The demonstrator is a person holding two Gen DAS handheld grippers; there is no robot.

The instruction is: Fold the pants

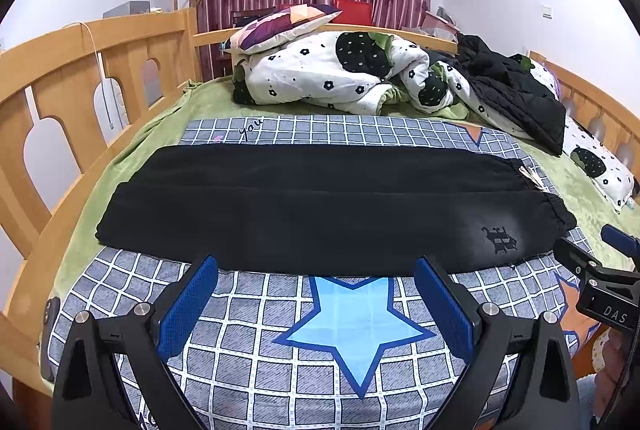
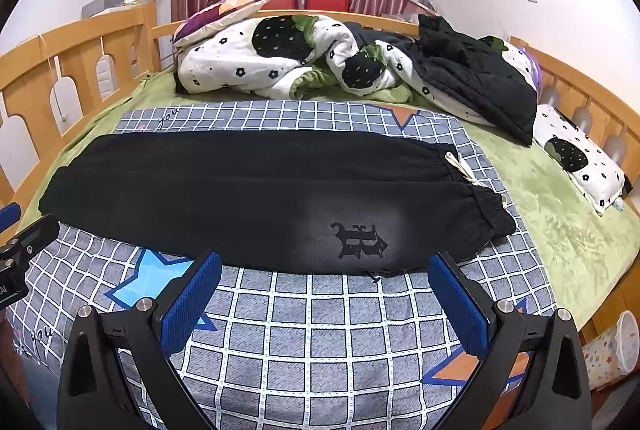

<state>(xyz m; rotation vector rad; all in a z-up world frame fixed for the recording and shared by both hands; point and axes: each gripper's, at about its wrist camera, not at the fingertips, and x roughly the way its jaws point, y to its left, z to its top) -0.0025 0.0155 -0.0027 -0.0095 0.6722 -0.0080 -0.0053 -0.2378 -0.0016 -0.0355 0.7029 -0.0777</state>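
Fingers (image 1: 188, 306) of the left gripper (image 1: 316, 304) stand wide apart with nothing between them, hanging over the blue star (image 1: 356, 326) printed on the grid-patterned cover (image 1: 248, 362). Over on the other side, the right gripper (image 2: 326, 304) is spread just as wide and holds nothing, its fingers (image 2: 456, 302) just short of the near edge of the pants (image 2: 240, 197).

Those black pants lie flat on the cover, long axis running left to right across the bed (image 2: 560, 230). Their elastic waistband (image 2: 484, 205) and its pale drawstring (image 2: 460, 165) point to the right; the leg ends point left. One leg lies beside the other, the nearer one bearing a dark emblem (image 2: 358, 240) close to the waistband.

Beyond them, a crumpled floral quilt (image 2: 256, 61), a patchwork pillow (image 2: 220, 13) and a black jacket (image 2: 476, 77) are heaped by the wooden bed rail (image 2: 80, 45). A star-printed bin (image 2: 612, 354) is cut off at the right wrist view's lower right edge; its contents cannot be seen.
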